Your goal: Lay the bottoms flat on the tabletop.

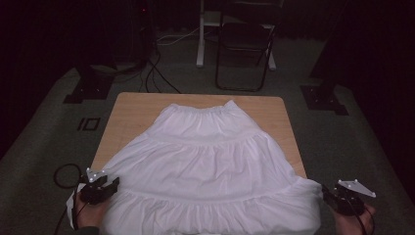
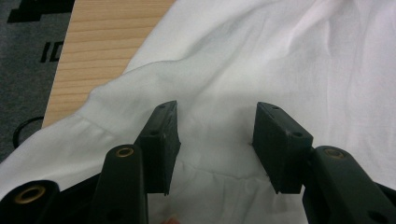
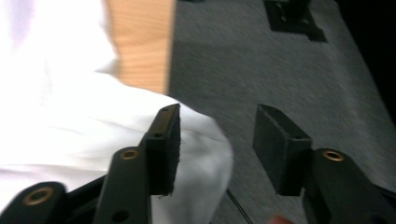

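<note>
White tiered skirt [image 1: 205, 161] spread flat on wooden surface [image 1: 129, 110], waistband toward 12 o'clock, hem draped over near edge at 6 o'clock. Left gripper [image 1: 100, 188] at 8 o'clock of garment, just over left hem corner; fingers [image 2: 161, 140] spread apart, cloth visible in the gap, nothing pinched. Right gripper [image 1: 342, 196] at 4 o'clock, just off right hem corner; fingers [image 3: 163, 149] likewise parted, near one beside the hanging hem fold, far one over grey carpet [image 3: 280, 65].

Step judged in hand: taking hold of both hem corners, likely for a fold toward the waistband.

For a clean grasp:
- Lower left fingers until a single ridge of hem lies between them, then close; avoid gathering the tier seam above.
- Shift right gripper toward 9 o'clock so the hem corner sits fully between the fingers, not merely alongside one.
- Close both at matching points on the hem to keep the fold square.
- Lift evenly; uneven tension likely to drag the waistband off line.
</note>
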The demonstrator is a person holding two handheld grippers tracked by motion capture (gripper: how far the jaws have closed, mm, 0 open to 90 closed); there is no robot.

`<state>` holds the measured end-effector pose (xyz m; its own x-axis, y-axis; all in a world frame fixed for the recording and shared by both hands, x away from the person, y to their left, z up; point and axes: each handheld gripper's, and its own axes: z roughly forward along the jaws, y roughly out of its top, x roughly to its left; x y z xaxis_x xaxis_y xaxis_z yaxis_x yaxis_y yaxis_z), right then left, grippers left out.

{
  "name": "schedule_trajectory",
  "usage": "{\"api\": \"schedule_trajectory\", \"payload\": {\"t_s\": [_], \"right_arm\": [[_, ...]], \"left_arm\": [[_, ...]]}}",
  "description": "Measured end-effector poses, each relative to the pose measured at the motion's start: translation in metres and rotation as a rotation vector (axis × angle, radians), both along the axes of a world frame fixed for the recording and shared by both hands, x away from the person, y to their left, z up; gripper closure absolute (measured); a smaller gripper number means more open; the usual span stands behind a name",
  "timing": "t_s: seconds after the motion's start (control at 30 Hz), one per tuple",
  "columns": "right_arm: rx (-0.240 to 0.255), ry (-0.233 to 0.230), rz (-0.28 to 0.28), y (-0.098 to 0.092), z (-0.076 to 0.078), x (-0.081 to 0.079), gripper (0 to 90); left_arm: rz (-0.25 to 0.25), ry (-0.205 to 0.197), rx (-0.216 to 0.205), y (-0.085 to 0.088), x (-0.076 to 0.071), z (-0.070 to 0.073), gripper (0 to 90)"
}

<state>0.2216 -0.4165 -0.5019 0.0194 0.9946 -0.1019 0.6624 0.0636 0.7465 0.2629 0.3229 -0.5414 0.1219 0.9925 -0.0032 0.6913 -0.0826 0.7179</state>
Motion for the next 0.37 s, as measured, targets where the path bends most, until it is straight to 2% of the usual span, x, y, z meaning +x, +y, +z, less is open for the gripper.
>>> {"api": "schedule_trajectory", "payload": {"t_s": [0.17,0.37], "right_arm": [[0.079,-0.05,0.08,0.016,0.001,-0.006,47.0],[0.087,-0.061,0.125,0.027,0.004,-0.005,45.4]], "left_arm": [[-0.002,-0.005,-0.007,0.001,-0.001,-0.001,50.7],[-0.008,-0.008,-0.007,0.001,-0.001,-0.001,49.2]]}}
